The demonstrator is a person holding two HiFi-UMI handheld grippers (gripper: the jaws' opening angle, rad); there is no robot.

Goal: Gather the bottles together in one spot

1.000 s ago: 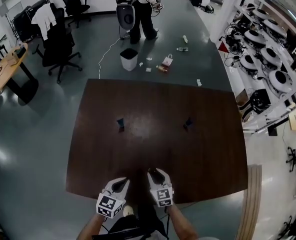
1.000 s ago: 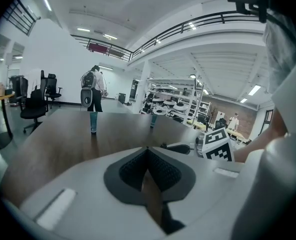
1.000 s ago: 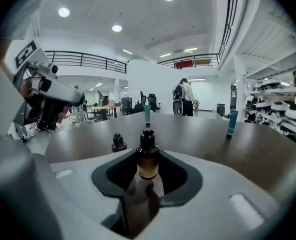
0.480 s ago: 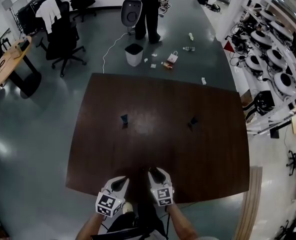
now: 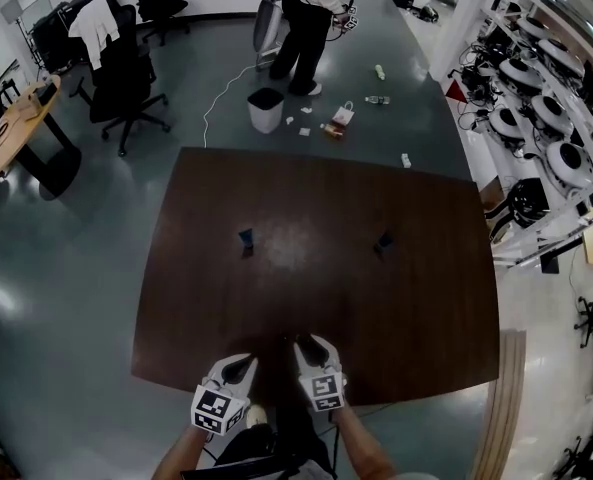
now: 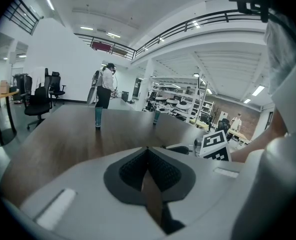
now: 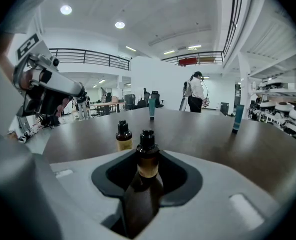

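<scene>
Your two forearms (image 5: 361,453) come in from the bottom of the head view. They hold the grippers side by side at the near edge of the dark table (image 5: 316,198), both aimed forward across it and tilted somewhat downward. The left gripper (image 5: 242,367) has its jaws pressed together with nothing between them; its own view shows only a thin slit of tabletop behind the meeting pads. The right gripper (image 5: 307,347) is clenched on an amber bottle (image 7: 147,159) with a black cap, which stands upright between the jaws with its body filling the gap.

A second amber bottle (image 7: 123,137) stands on the table just beyond the held one and slightly to its left, close but with a small gap showing. Two teal bottles (image 5: 245,240) (image 5: 383,240) stand upright out in the middle of the table, well apart from each other and from your grippers, one toward the left and one toward the right.

Against the earlier frames, your hands and both grippers sit where they were, and the teal bottles have not shifted on the table. What has changed is behind the table: the person (image 5: 306,18) on the floor near the bin (image 5: 265,110) has stepped to the right.
</scene>
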